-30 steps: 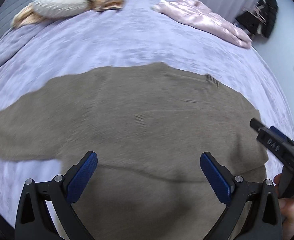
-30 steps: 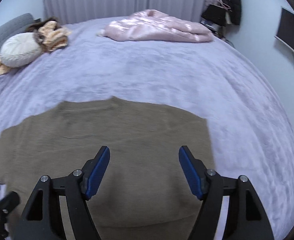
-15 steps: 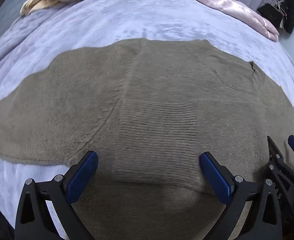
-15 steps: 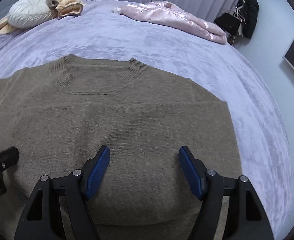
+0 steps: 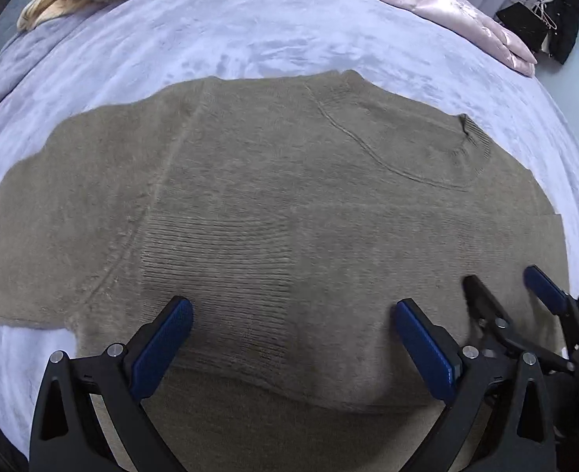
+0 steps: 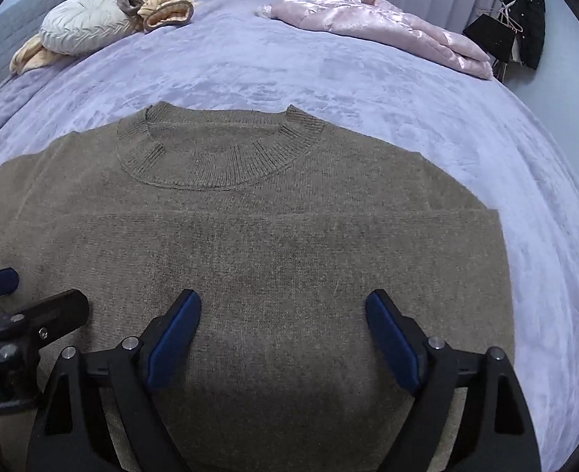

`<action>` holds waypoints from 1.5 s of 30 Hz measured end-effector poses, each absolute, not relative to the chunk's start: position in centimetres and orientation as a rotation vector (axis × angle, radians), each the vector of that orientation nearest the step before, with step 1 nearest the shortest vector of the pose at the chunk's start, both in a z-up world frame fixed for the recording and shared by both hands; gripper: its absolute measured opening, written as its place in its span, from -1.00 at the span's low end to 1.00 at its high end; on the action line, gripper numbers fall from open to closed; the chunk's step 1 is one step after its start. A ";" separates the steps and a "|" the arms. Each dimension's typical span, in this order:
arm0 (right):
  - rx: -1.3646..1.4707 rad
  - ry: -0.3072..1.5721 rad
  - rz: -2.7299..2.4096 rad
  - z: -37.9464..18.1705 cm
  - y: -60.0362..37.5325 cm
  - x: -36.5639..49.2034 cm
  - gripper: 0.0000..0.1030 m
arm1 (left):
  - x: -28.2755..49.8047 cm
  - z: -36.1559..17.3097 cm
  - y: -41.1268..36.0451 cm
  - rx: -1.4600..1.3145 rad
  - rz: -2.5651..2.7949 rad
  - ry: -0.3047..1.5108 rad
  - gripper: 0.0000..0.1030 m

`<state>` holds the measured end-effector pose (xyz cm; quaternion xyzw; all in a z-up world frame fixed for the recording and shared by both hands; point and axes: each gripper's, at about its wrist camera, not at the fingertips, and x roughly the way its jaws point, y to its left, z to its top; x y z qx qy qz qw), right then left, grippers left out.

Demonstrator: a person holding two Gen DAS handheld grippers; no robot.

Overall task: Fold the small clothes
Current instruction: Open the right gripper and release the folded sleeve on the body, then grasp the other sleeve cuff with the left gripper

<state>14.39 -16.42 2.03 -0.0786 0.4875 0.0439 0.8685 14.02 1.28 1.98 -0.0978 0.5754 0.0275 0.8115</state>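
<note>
A brown knit sweater (image 5: 281, 204) lies flat on the lavender bed, collar (image 6: 218, 153) at the far side. Its right sleeve is folded across the body; the left sleeve (image 5: 34, 236) stretches out to the left. My left gripper (image 5: 291, 334) is open and empty, low over the lower left of the sweater body. My right gripper (image 6: 283, 330) is open and empty, low over the lower middle of the sweater (image 6: 273, 259). The right gripper also shows at the right edge of the left wrist view (image 5: 525, 314), and the left gripper at the left edge of the right wrist view (image 6: 10, 314).
The lavender bedspread (image 6: 328, 74) surrounds the sweater. A pink satin jacket (image 6: 379, 27) lies at the far right, a white round cushion (image 6: 81, 27) and tan garments (image 6: 167, 8) at the far left. Dark clothes (image 6: 521, 19) hang beyond the bed's right edge.
Both grippers have moved forward and lower over the sweater, which now fills more of each view; the collar has come into sight. Both stay open.
</note>
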 end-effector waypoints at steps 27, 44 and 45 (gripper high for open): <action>-0.215 0.931 0.114 6.6 -12.1 5.2 0.74 | 1.0 3.9 26.9 -0.581 0.411 0.991 1.00; -0.376 0.926 0.189 7.2 -5.1 4.3 0.74 | 0.3 -0.5 45.3 -1.091 0.433 0.723 0.67; -0.373 0.928 0.185 7.2 -5.1 4.4 0.74 | 0.2 -0.6 45.5 -1.102 0.426 0.709 0.41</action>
